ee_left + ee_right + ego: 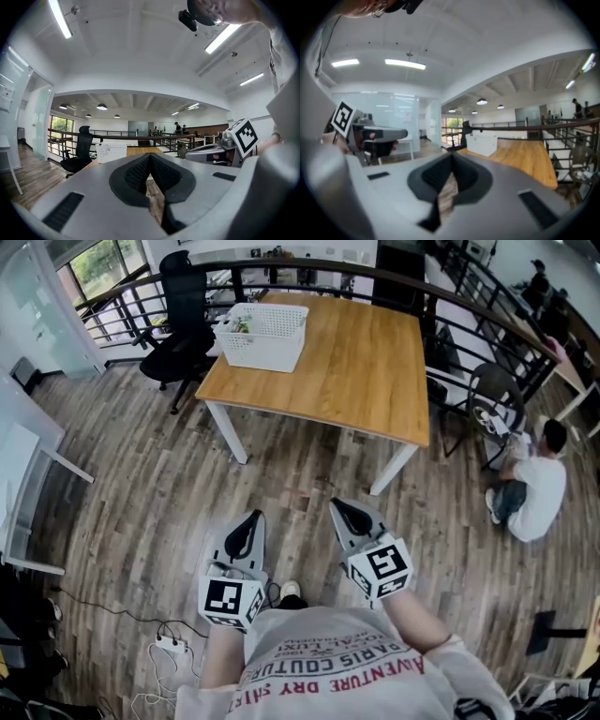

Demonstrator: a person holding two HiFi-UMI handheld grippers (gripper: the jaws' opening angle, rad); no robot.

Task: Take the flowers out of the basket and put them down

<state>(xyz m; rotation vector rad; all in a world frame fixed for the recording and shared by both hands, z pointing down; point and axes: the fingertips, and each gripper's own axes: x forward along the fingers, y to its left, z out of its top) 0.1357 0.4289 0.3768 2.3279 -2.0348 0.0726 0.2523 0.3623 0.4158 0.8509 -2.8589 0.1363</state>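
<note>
We've got the left hand-held gripper (pixel 255 517) and right hand-held gripper (pixel 337 505) low at bottom centre, side by side above the floor (pixel 141 493), aimed about level at the table (pixel 361 362). Both pairs of jaws closed, nothing between. Flowers (pixel 242 326) sit in the basket (pixel 272 351), upper left, on the table's corner. Our shirt (pixel 347 662), upside down, reads "PARIS COUTURE".
</note>
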